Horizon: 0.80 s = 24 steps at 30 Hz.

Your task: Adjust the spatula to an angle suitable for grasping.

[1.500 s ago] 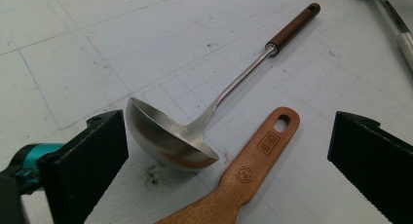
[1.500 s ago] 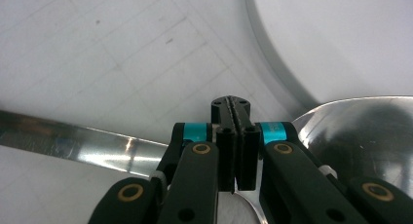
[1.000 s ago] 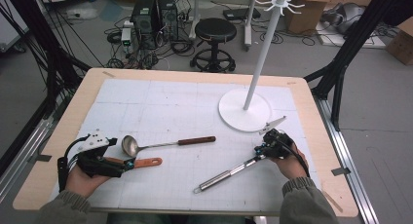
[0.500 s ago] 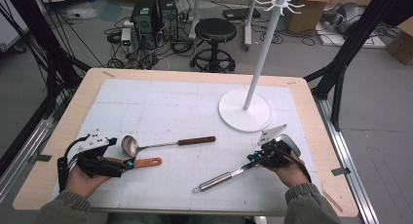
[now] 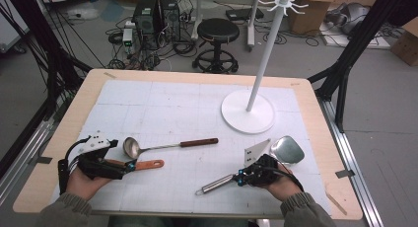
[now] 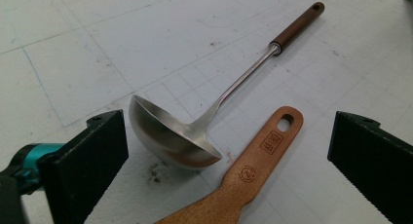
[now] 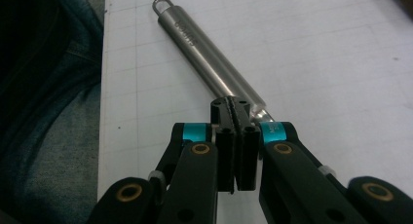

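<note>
Even, bright overhead light fills the high view — the white mat on the table (image 5: 162, 108) reads clean, and shadows are short and soft. The floor beyond looks dimmer. In the left gripper view the ladle (image 6: 170, 134) bowl carries a soft sheen and a small dark shadow beneath. The right gripper view is sharp on the steel handle (image 7: 209, 53) — its near left side falls into deep shade.
</note>
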Motion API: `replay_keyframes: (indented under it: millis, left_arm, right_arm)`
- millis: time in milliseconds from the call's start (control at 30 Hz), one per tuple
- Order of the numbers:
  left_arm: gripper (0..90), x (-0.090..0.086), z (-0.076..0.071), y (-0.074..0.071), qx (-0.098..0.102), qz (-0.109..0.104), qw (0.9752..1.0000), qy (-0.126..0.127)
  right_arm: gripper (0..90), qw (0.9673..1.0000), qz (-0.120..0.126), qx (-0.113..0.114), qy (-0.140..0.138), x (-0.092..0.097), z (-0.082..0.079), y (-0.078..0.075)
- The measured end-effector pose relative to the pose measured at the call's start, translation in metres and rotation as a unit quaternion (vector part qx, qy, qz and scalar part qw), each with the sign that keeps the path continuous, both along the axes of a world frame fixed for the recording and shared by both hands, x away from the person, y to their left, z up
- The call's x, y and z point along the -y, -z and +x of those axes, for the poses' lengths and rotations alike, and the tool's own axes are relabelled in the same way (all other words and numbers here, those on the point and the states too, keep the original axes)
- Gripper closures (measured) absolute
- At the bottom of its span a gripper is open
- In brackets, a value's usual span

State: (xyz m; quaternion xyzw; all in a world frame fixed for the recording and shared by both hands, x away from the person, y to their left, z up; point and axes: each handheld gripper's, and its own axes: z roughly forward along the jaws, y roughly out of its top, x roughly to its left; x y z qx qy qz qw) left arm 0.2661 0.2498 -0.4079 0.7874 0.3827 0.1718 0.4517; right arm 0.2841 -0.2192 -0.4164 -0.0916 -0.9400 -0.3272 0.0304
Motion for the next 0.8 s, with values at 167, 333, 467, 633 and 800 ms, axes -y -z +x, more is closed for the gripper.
replay_keyframes:
  millis: [167,333,467,633,800]
  left_arm:
    - [1.7,0.0,0.0,0.0,-0.001,0.003,1.0,0.002]
    - [1.7,0.0,0.0,0.0,0.0,0.001,1.0,0.001]
    - [1.7,0.0,0.0,-0.001,0.0,0.001,1.0,0.001]
    - [1.7,0.0,0.0,0.0,0.001,0.0,1.0,0.001]
    - [1.7,-0.001,0.0,-0.001,0.001,0.002,1.0,0.002]
  right_arm:
    - [89.7,0.9998,-0.008,0.003,-0.018,-0.012,-0.001,0.007]
    - [89.7,0.9996,-0.012,0.007,-0.026,-0.024,0.0,0.009]
    - [89.7,0.9997,-0.015,0.012,-0.017,-0.033,0.003,0.009]
    - [89.7,0.9997,-0.012,0.019,0.003,-0.043,0.012,0.01]
    - [89.7,0.9995,-0.013,0.019,0.023,-0.052,0.021,0.01]
